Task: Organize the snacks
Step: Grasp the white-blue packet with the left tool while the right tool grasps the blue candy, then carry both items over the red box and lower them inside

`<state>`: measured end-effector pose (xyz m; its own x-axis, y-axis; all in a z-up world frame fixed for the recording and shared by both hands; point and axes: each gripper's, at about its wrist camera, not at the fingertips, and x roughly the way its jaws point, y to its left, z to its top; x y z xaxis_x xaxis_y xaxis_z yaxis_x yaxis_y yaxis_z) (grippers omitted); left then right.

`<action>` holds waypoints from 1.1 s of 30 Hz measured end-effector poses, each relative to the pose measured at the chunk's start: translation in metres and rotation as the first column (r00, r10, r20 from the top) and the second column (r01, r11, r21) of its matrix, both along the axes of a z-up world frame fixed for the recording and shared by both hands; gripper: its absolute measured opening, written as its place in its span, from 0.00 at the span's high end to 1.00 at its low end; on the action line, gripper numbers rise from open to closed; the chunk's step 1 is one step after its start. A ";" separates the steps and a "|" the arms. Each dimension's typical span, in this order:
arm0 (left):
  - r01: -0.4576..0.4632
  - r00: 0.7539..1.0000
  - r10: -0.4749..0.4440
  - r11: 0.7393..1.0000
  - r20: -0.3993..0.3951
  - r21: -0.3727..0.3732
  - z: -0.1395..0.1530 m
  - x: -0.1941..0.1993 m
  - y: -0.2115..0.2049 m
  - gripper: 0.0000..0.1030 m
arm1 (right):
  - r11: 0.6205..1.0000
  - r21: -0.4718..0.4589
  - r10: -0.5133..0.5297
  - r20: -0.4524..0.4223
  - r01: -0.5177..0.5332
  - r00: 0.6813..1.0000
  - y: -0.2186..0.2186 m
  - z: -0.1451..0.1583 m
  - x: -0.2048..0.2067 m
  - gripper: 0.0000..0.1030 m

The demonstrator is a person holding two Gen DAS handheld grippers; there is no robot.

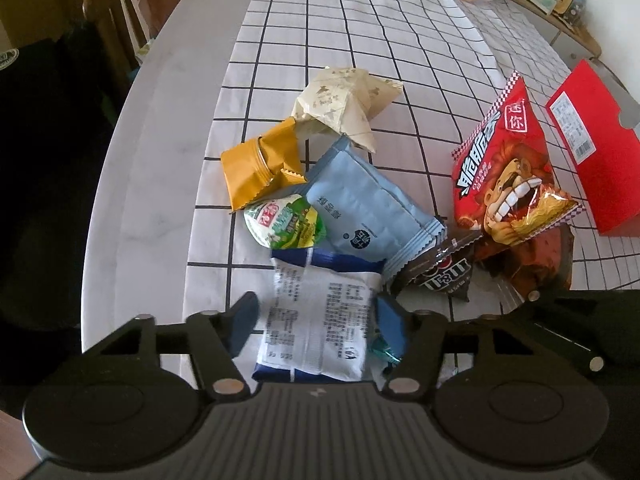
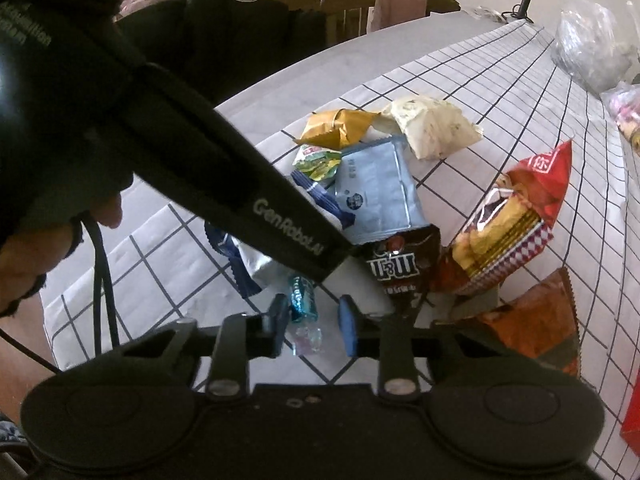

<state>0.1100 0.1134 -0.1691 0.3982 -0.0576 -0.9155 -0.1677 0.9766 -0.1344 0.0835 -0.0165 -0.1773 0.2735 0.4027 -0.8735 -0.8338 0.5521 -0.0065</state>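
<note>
Nearest the left gripper (image 1: 318,322): a white-and-blue packet (image 1: 320,316), printed back up, long axis running straight away from the gripper, near end under the housing. Both blue pads bracket its sides; the right pad meets the packet's edge, the left pad stands just off it, so a firm clamp cannot be confirmed. Beyond its far end, touching: a green-lidded jelly cup (image 1: 286,222) ahead-left and a pale blue sachet (image 1: 366,208) lying diagonally, its serrated end toward the right. Farther ahead: a yellow wrapper (image 1: 260,170), then a cream folded wrapper (image 1: 344,106). To the right: a brown M&M's bag (image 1: 440,274), partly under a red chip bag (image 1: 508,168) standing tilted, a red box (image 1: 592,148) beyond it. Right gripper (image 2: 314,322): jaws drawn near, a small teal-wrapped candy (image 2: 302,298) between them, long axis along the fingers; it touches the left pad, a gap shows at the right pad. Left gripper's black arm crosses diagonally above this view. Checked tablecloth (image 1: 400,40) lies bare ahead and left of the pile; the bare table edge (image 1: 160,120) curves along the far left, a chair behind it.
</note>
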 end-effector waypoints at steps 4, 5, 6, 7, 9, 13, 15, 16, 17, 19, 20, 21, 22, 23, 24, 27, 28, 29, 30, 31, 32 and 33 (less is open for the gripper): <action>-0.006 1.000 0.006 1.000 0.003 -0.001 0.001 -0.002 0.002 0.55 | 1.000 0.001 -0.011 0.001 0.011 1.000 -0.002 0.000 -0.002 0.86; -0.008 1.000 0.008 1.000 0.004 -0.004 0.000 -0.002 0.002 0.56 | 1.000 0.003 -0.018 -0.003 0.018 1.000 -0.003 0.001 -0.003 0.87; -0.013 1.000 0.013 1.000 0.005 -0.008 0.001 -0.002 0.003 0.56 | 1.000 0.006 -0.024 -0.008 0.024 1.000 -0.004 0.001 -0.002 0.88; -0.018 1.000 0.018 1.000 0.006 -0.011 0.001 -0.003 0.004 0.56 | 0.999 0.007 -0.037 -0.014 0.037 0.999 -0.005 0.001 -0.002 0.89; -0.025 1.000 0.025 1.000 0.007 -0.009 0.001 -0.006 0.004 0.57 | 0.998 0.012 -0.064 -0.024 0.064 0.998 -0.010 0.002 0.000 0.89; -0.047 0.999 0.047 0.999 0.006 -0.028 0.003 -0.012 0.007 0.57 | 0.992 0.037 -0.117 -0.054 0.119 0.992 -0.025 0.008 0.001 0.89; -0.056 0.998 0.057 0.998 0.005 -0.042 0.005 -0.017 0.008 0.57 | 0.988 0.048 -0.144 -0.073 0.148 0.987 -0.034 0.011 0.002 0.89; -0.059 0.998 0.060 0.997 0.006 -0.047 0.007 -0.020 0.008 0.57 | 0.985 0.058 -0.156 -0.080 0.160 0.985 -0.038 0.013 0.001 0.89; -0.061 0.998 0.062 0.997 0.008 -0.050 0.008 -0.023 0.007 0.57 | 0.983 0.067 -0.167 -0.085 0.172 0.982 -0.043 0.016 0.001 0.89; -0.064 0.998 0.065 0.997 0.010 -0.053 0.012 -0.027 0.005 0.57 | 0.978 0.076 -0.190 -0.092 0.197 0.978 -0.052 0.021 -0.001 0.89; -0.065 0.998 0.066 0.996 0.011 -0.056 0.015 -0.029 0.003 0.57 | 0.975 0.084 -0.198 -0.096 0.206 0.976 -0.057 0.024 -0.003 0.89; -0.066 0.998 0.067 0.996 0.012 -0.056 0.017 -0.031 0.002 0.57 | 0.972 0.094 -0.206 -0.100 0.216 0.973 -0.063 0.028 -0.004 0.89; -0.065 0.998 0.066 0.996 0.014 -0.056 0.021 -0.033 0.000 0.57 | 0.968 0.104 -0.218 -0.102 0.228 0.971 -0.069 0.032 -0.005 0.89; -0.063 0.998 0.064 0.996 0.019 -0.057 0.024 -0.034 -0.002 0.57 | 0.964 0.112 -0.228 -0.104 0.240 0.968 -0.074 0.036 -0.006 0.89; -0.059 0.998 0.061 0.996 0.026 -0.060 0.027 -0.035 -0.005 0.57 | 0.959 0.123 -0.242 -0.107 0.255 0.964 -0.080 0.040 -0.005 0.89; -0.044 0.998 0.048 0.997 0.051 -0.071 0.041 -0.040 -0.015 0.57 | 0.942 0.153 -0.286 -0.105 0.300 0.952 -0.099 0.053 -0.002 0.89; -0.039 0.997 0.043 0.997 0.058 -0.072 0.045 -0.041 -0.019 0.57 | 0.935 0.163 -0.302 -0.103 0.315 0.948 -0.105 0.057 -0.001 0.89; -0.032 0.997 0.037 0.997 0.064 -0.072 0.050 -0.041 -0.023 0.57 | 0.925 0.178 -0.322 -0.097 0.334 0.942 -0.114 0.063 0.000 0.89; -0.025 0.997 0.030 0.997 0.069 -0.072 0.054 -0.041 -0.027 0.57 | 0.917 0.193 -0.338 -0.093 0.350 0.937 -0.121 0.069 0.000 0.89; -0.018 0.997 0.023 0.997 0.075 -0.071 0.058 -0.041 -0.031 0.57 | 0.908 0.206 -0.354 -0.089 0.365 0.931 -0.128 0.073 0.001 0.89; -0.010 0.996 0.015 0.998 0.084 -0.069 0.063 -0.040 -0.035 0.57 | 0.899 0.219 -0.370 -0.082 0.379 0.925 -0.133 0.079 -0.002 0.89; -0.004 0.996 0.010 0.998 0.092 -0.065 0.068 -0.040 -0.040 0.57 | 0.890 0.231 -0.386 -0.076 0.393 0.919 -0.140 0.083 -0.001 0.89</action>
